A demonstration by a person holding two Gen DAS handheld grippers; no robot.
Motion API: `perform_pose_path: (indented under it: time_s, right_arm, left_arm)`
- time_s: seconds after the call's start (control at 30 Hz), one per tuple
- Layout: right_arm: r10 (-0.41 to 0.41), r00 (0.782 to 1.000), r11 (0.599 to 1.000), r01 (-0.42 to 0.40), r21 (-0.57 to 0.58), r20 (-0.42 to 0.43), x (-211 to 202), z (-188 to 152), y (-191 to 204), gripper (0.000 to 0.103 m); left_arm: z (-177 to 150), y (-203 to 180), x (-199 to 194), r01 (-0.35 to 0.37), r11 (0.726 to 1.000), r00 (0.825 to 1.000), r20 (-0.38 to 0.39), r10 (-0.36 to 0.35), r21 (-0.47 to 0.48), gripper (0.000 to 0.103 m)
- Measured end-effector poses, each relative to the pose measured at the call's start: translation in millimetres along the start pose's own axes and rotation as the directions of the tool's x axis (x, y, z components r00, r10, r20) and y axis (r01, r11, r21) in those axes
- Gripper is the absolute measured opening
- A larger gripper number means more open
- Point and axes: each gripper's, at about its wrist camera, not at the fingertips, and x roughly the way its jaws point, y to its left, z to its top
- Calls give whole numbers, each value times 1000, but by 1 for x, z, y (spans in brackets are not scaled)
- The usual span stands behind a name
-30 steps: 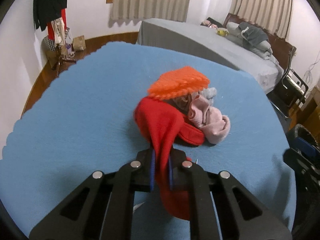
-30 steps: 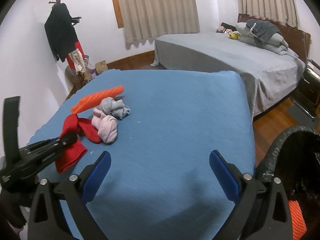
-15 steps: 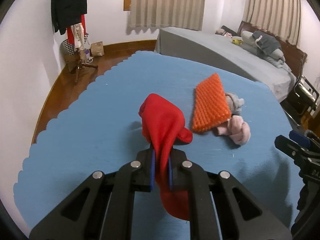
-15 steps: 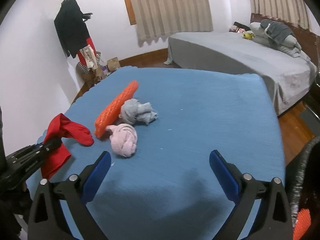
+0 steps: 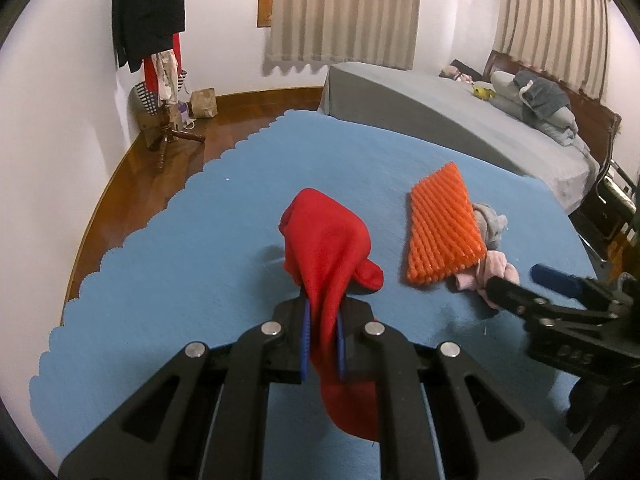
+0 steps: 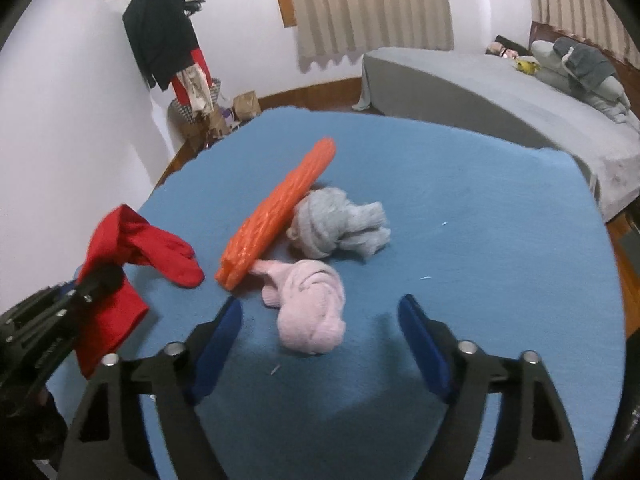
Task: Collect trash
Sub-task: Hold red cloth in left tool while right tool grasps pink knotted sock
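Red sock point(image 5: 328, 248) hangs pinched between the closed blue pads of the left tongs point(image 5: 323, 340), its toe end draped forward onto the blue cloth point(image 5: 180, 264) and its tail drooping below the jaws. A second ago it lay bunched against the pile; now it is lifted clear and apart from the rest, so one piece is ready to go to the bin. The right tongs point(image 6: 320, 344), wide open and empty, have dropped close over the pink sock point(image 6: 312, 312), which sits just ahead between the fingers, probably the next pick. Just beyond that lie the orange mesh sleeve point(image 6: 280, 216) and the grey sock point(image 6: 340, 224), touching each other. The bin seen earlier at the right edge is now out of view. In the left view the mesh covers most of the grey sock.
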Motion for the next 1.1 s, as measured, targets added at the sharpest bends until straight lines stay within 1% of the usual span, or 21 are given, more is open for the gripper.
perform_pose_path:
  time_s: [0.03, 0.07, 0.1, 0.13, 0.17, 0.2, 0.47, 0.5, 0.57, 0.63, 0.77, 0.83, 0.9, 1.0, 1.1]
  right_arm:
    - [5, 1000, 1000, -5, -3, -11, 3, 0, 1, 67]
    - [12, 1000, 1000, -12, -5, -20, 6, -1, 3, 59]
    - [19, 999, 1000, -19, -6, -26, 6, -1, 3, 49]
    - [29, 999, 1000, -30, -6, -33, 7, -1, 3, 43]
    - [36, 999, 999, -36, -8, -40, 7, -2, 3, 37]
    - [37, 999, 999, -38, -7, -38, 5, -2, 3, 34]
    - [60, 998, 998, -60, 6, 9, -31, -3, -3, 33]
    - [62, 998, 998, -62, 9, 17, -37, -3, -6, 32]
    - [71, 997, 997, -71, 15, 32, -48, -4, -8, 26]
    - [74, 996, 997, -74, 13, 45, -60, -4, -11, 26]
    - [69, 997, 998, -69, 9, 47, -63, -5, -11, 24]
    - [69, 997, 997, -70, 13, 35, -57, -5, -10, 27]
    - [69, 997, 998, -69, 14, 26, -50, -4, -6, 40]
    - [62, 998, 998, -62, 11, 14, -38, -6, -5, 46]
    - [51, 999, 998, -51, 21, -7, -20, -4, -4, 49]
  left_arm:
    - [1, 1, 0, 0, 1000, 1000, 1, 0, 1, 9]
    - [0, 1, 0, -1, 1000, 1000, 2, 1, 3, 9]
    - [1, 1, -1, -2, 1000, 1000, 3, 2, 5, 9]
    - [1, 1, -1, -2, 1000, 1000, 3, 2, 7, 9]
    - [1, 2, -1, 0, 1000, 1000, 4, 0, 8, 9]
    - [0, 1, -1, 1, 1000, 1000, 5, -1, 8, 9]
    - [2, -6, -20, 24, 1000, 999, 39, -24, 20, 9]
    - [2, -8, -23, 28, 999, 999, 42, -29, 22, 9]
    - [2, -14, -31, 41, 999, 998, 52, -43, 28, 9]
    - [1, -20, -38, 53, 998, 997, 61, -55, 35, 9]
    - [-4, -28, -45, 75, 996, 995, 59, -77, 43, 9]
    - [-7, -31, -44, 71, 996, 996, 52, -74, 47, 9]
    - [-10, -33, -42, 65, 997, 997, 42, -68, 51, 9]
    - [-13, -28, -34, 50, 998, 998, 25, -51, 48, 9]
    - [-14, -23, -30, 39, 999, 999, 20, -39, 39, 9]
